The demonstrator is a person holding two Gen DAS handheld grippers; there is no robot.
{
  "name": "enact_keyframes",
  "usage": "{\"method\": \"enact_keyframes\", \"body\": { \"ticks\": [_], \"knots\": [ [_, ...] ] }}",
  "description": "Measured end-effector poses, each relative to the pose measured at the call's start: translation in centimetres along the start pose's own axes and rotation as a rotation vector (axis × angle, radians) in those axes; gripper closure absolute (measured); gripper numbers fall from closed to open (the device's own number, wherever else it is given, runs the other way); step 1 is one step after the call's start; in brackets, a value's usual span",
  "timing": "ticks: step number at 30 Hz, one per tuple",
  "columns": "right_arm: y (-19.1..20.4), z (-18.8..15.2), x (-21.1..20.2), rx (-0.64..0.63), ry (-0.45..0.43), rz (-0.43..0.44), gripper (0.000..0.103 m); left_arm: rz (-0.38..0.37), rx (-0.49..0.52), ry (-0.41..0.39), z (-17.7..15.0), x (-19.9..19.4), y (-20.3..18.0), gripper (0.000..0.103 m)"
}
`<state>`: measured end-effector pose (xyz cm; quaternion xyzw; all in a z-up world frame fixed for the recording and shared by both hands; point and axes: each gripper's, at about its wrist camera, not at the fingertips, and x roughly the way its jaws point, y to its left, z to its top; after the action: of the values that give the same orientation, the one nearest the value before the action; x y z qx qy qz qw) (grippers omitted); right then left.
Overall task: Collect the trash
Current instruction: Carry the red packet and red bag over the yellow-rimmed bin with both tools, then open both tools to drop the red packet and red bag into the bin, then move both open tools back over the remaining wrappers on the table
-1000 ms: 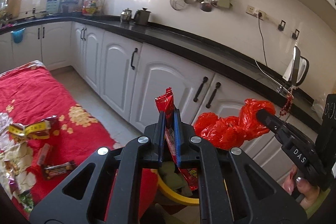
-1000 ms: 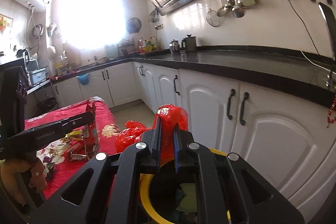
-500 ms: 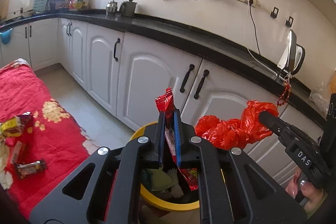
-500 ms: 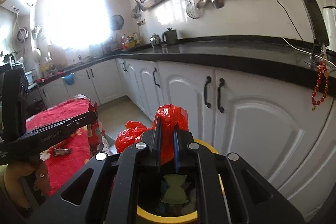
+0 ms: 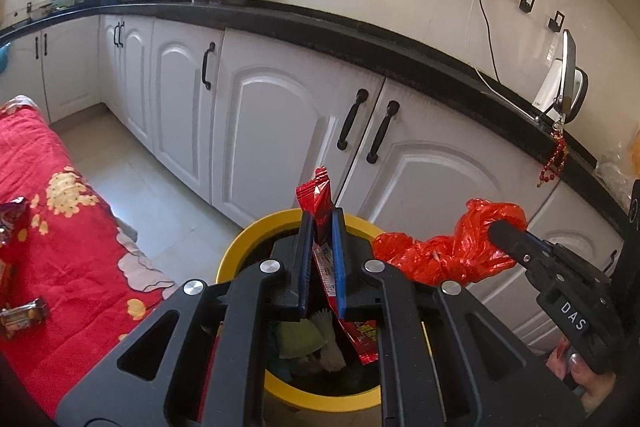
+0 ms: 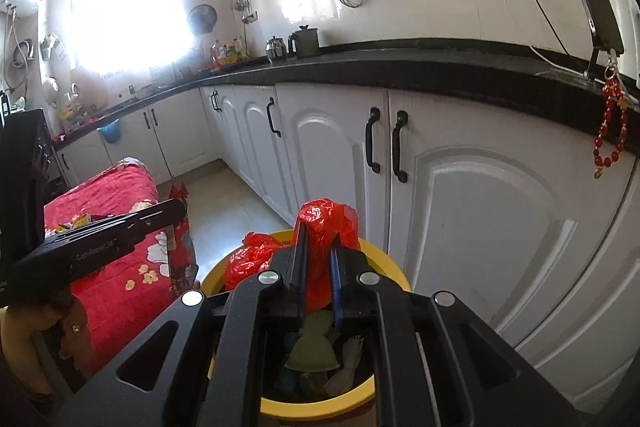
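My left tool [image 5: 320, 223] is clamped on a red snack wrapper [image 5: 320, 195], whose top sticks up above the blue pads while its printed lower end hangs down over the mouth of the yellow-rimmed trash bin [image 5: 256, 235]. My right tool [image 6: 318, 239] is pinched shut on a crumpled red plastic bag [image 6: 324, 223], and a loose part of that bag droops over the bin's left rim.

Compared with a second ago, both tools have moved from the edge of the red floral tablecloth [image 5: 60, 227] to directly over the bin. Then only a sliver of yellow rim showed under my left tool; now most of the ring is in sight, with green paper scraps [image 5: 300, 339] and white bits lying inside. The tablecloth has slid toward the left edge of the left view, and only a couple of wrappers [image 5: 24, 315] remain visible on it. In the right view the bin's opening now fills the space under the fingers, where before it was only half seen.

The grip on both pieces of trash is unchanged. From the left camera the right tool reaches in from the right with the bag bunched at its tip [image 5: 500, 231]. White cabinet doors [image 5: 276, 131] with black handles stand just behind the bin, under the black counter [image 5: 400, 59].
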<state>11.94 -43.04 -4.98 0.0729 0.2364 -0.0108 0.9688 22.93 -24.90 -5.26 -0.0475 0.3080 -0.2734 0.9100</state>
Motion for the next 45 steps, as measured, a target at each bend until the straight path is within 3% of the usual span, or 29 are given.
{"method": "enact_keyframes", "body": {
  "ticks": [5,7,8,9,11,14,18,21,33,45],
  "knots": [
    [-0.1,-0.4,1.2,0.004,0.029,0.000,0.093,-0.008,-0.015,0.020,-0.1,1.3,0.4,0.098],
    [-0.2,-0.5,1.7,0.017,0.037,0.001,0.093,-0.013,-0.029,0.026,-0.2,1.7,0.7,0.088],
    [-0.3,-0.6,2.0,0.023,0.039,0.004,0.087,-0.011,-0.043,0.024,-0.2,1.8,1.0,0.068],
    [-0.4,-0.7,2.5,0.036,0.051,-0.001,0.067,-0.007,-0.055,0.023,-0.2,1.8,1.3,0.048],
    [-0.9,-1.0,2.7,0.071,0.051,-0.003,0.049,0.005,-0.083,0.022,-0.4,1.9,2.1,0.045],
    [-1.3,-1.3,2.9,0.075,0.054,-0.020,0.049,0.035,-0.118,0.024,-0.5,1.7,3.4,0.038],
    [-1.4,-1.3,2.5,0.082,0.038,-0.037,0.043,0.054,-0.153,0.011,-0.5,1.0,4.5,0.017],
    [-0.9,-1.1,1.9,0.062,0.010,-0.055,0.039,0.062,-0.153,0.000,-0.5,0.4,4.6,0.011],
    [0.6,-0.2,0.2,0.005,-0.066,-0.071,0.019,0.112,-0.115,-0.033,-0.7,-2.8,4.7,0.011],
    [4.9,0.4,-1.4,-0.071,-0.112,-0.008,0.013,0.179,-0.115,-0.104,-0.3,-7.7,6.7,0.011]
  ]
}}
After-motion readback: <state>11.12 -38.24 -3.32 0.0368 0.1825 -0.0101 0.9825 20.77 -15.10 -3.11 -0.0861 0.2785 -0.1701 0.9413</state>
